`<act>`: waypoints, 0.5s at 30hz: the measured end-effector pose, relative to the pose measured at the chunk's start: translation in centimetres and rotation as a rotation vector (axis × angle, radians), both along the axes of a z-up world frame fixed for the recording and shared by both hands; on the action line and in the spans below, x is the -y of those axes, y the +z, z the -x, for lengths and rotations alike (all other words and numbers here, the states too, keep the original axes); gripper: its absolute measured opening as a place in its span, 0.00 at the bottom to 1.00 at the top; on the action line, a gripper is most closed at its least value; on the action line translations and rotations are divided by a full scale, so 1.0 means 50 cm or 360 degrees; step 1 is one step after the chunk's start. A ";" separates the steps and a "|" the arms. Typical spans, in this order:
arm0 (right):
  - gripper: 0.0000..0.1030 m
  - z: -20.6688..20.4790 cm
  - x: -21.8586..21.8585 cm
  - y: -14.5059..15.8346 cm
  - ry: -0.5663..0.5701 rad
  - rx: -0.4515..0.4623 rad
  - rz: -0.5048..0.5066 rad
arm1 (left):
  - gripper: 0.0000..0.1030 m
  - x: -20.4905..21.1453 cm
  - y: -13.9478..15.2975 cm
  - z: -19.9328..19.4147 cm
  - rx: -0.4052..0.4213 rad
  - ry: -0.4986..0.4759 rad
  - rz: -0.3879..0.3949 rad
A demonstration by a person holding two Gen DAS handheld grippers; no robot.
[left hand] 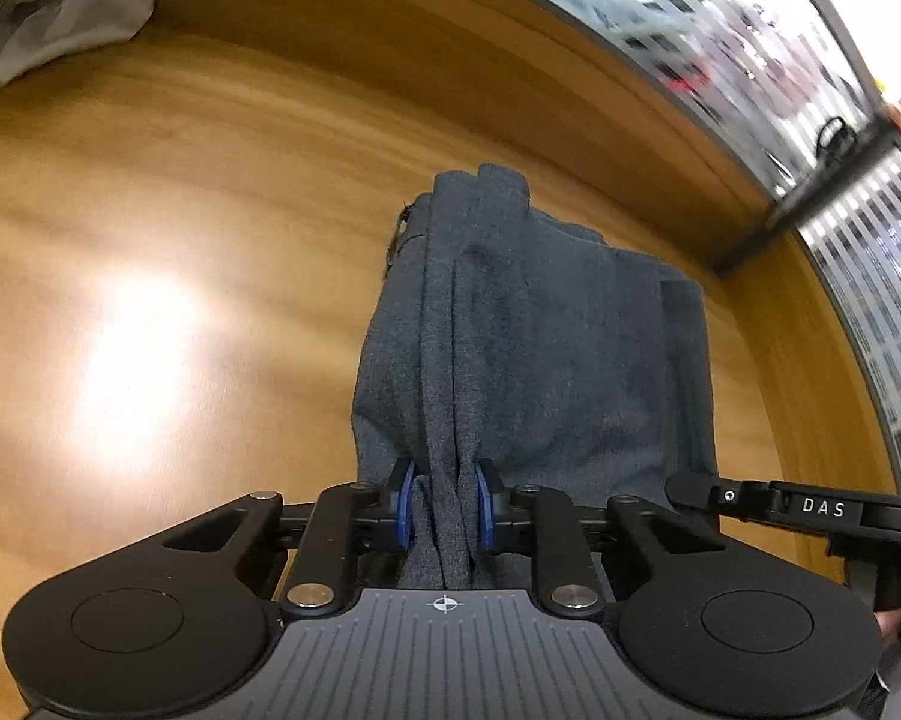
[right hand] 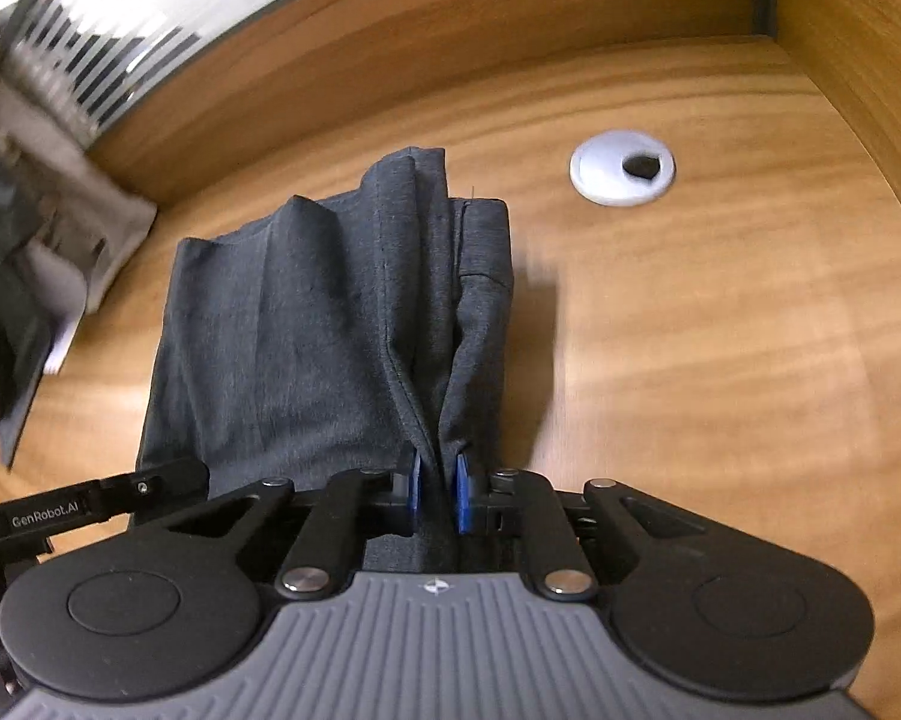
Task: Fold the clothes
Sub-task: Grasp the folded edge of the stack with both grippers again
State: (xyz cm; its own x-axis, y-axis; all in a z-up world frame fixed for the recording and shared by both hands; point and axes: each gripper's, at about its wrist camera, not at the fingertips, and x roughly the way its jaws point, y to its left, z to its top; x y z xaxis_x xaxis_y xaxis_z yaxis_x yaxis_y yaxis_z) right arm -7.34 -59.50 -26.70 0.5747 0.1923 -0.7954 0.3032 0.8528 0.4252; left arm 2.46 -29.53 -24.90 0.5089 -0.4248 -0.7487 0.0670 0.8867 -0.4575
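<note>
Left gripper (left hand: pixel 445 507): blue pads clamped on a bunched edge of the dark grey garment (left hand: pixel 534 348). Right gripper (right hand: pixel 437 495): pads likewise closed on a pinched fold of the same garment (right hand: pixel 306 324). Garment lies partly folded on the wooden table (left hand: pixel 168 228), running from the grippers toward 12 o'clock in both views. White cable grommet (right hand: pixel 622 168) sits at 1 o'clock in the right wrist view, apart from the cloth. Pale grey fabric (left hand: pixel 60 6) lies at 10 o'clock in the left view.
</note>
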 end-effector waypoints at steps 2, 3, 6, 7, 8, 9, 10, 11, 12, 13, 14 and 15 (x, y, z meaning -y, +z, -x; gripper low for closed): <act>0.12 -0.039 0.024 -0.001 -0.0040 0.0010 -0.0012 | 0.23 0.006 0.001 -0.044 0.0018 0.0004 -0.0016; 0.13 -0.059 0.036 -0.001 -0.0061 0.0014 -0.0017 | 0.23 0.008 0.002 -0.068 0.0026 0.0008 -0.0020; 0.14 -0.116 0.071 -0.006 -0.0082 0.0036 -0.0031 | 0.23 0.013 0.003 -0.135 0.0051 0.0021 -0.0023; 0.15 -0.135 0.083 -0.008 -0.0088 0.0043 -0.0035 | 0.24 0.015 0.001 -0.159 0.0060 0.0020 -0.0025; 0.16 -0.154 0.094 -0.010 -0.0093 0.0051 -0.0039 | 0.24 0.017 0.000 -0.179 0.0068 0.0016 -0.0029; 0.17 -0.173 0.106 -0.012 -0.0099 0.0058 -0.0043 | 0.24 0.019 -0.001 -0.199 0.0077 0.0011 -0.0034; 0.18 -0.192 0.118 -0.014 -0.0105 0.0066 -0.0048 | 0.26 0.022 -0.001 -0.214 0.0086 0.0004 -0.0040; 0.20 -0.211 0.129 -0.016 -0.0110 0.0073 -0.0052 | 0.27 0.025 -0.002 -0.228 0.0095 -0.0003 -0.0047; 0.21 -0.225 0.138 -0.017 -0.0109 0.0080 -0.0049 | 0.30 0.024 -0.002 -0.239 0.0101 -0.0010 -0.0055; 0.23 -0.236 0.146 -0.018 -0.0103 0.0086 -0.0042 | 0.35 0.024 -0.003 -0.249 0.0101 -0.0015 -0.0060; 0.27 -0.244 0.153 -0.017 -0.0095 0.0090 -0.0037 | 0.36 0.022 -0.002 -0.259 0.0096 -0.0022 -0.0062; 0.30 -0.247 0.158 -0.014 -0.0086 0.0097 -0.0036 | 0.40 0.018 0.002 -0.266 0.0083 -0.0028 -0.0054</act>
State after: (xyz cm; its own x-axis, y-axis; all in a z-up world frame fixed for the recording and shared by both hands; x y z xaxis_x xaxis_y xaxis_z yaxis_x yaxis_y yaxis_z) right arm 5.03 -67.40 -27.40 0.6321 0.1771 -0.7544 0.3215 0.8259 0.4632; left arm 15.75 -30.45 -24.81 0.5403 -0.4089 -0.7355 0.1058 0.9001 -0.4226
